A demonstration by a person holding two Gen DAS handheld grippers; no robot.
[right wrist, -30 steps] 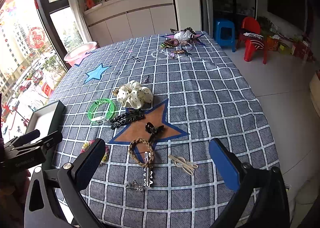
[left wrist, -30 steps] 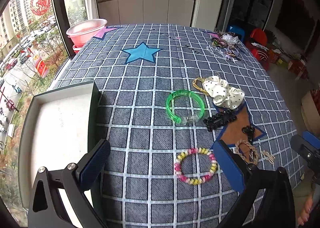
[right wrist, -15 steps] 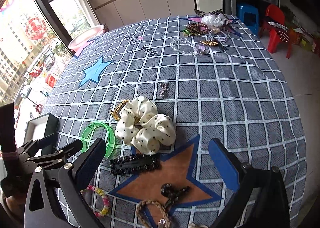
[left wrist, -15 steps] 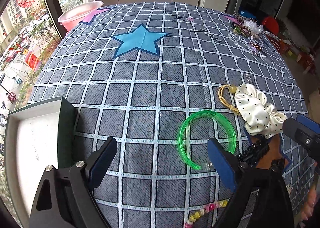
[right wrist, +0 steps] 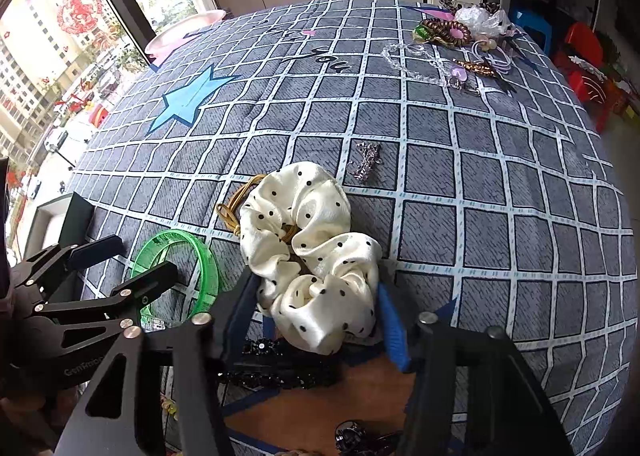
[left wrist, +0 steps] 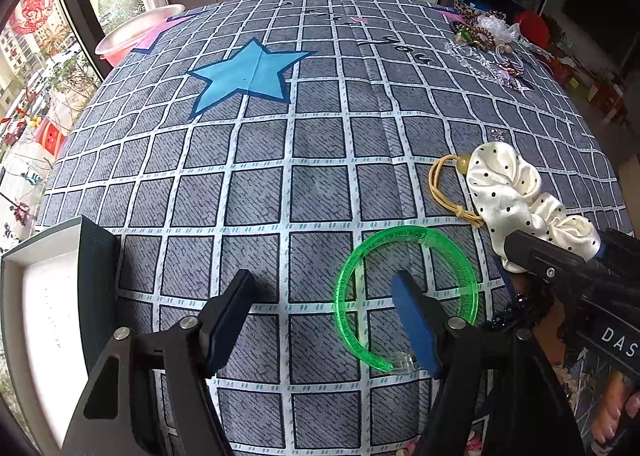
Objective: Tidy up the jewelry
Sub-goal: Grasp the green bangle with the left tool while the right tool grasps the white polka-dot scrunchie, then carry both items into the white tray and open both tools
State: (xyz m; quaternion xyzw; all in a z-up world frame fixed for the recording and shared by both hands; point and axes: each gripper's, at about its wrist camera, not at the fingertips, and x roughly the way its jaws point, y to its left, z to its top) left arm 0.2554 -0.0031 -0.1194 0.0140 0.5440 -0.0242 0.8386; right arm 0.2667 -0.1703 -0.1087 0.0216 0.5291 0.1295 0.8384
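**A:** What stands between your jaws in this figure?

**B:** Your right gripper [right wrist: 316, 308] straddles the near lobe of the cream satin scrunchie with black dots [right wrist: 312, 252]. Its jaws are closing, with the blue pads at either flank of the fabric; whether they press it yet cannot be told. Your left gripper [left wrist: 324, 316] straddles the near-left arc of the translucent green plastic open bangle [left wrist: 404, 292]: the right pad sits inside the ring, the left pad outside on bare cloth. Those jaws are closing too, with no contact visible.

**A:** And around them?

**B:** A yellow elastic hair tie [left wrist: 444, 192] lies touching the scrunchie's far side, and a black beaded hair clip [right wrist: 276, 366] lies just beside its near side. Everything rests on the table under a grey grid-patterned cloth with stars [left wrist: 320, 136]. The open grey box with a pale lining [left wrist: 48, 296] sits at the left edge.

**A:** Which step is this?

**B:** Judged as a paired pick-up, one item per hand. Next, you need each grip to firm up before lifting. Keep the right jaws clear of the hair tie and clip. The box seems the likely destination.
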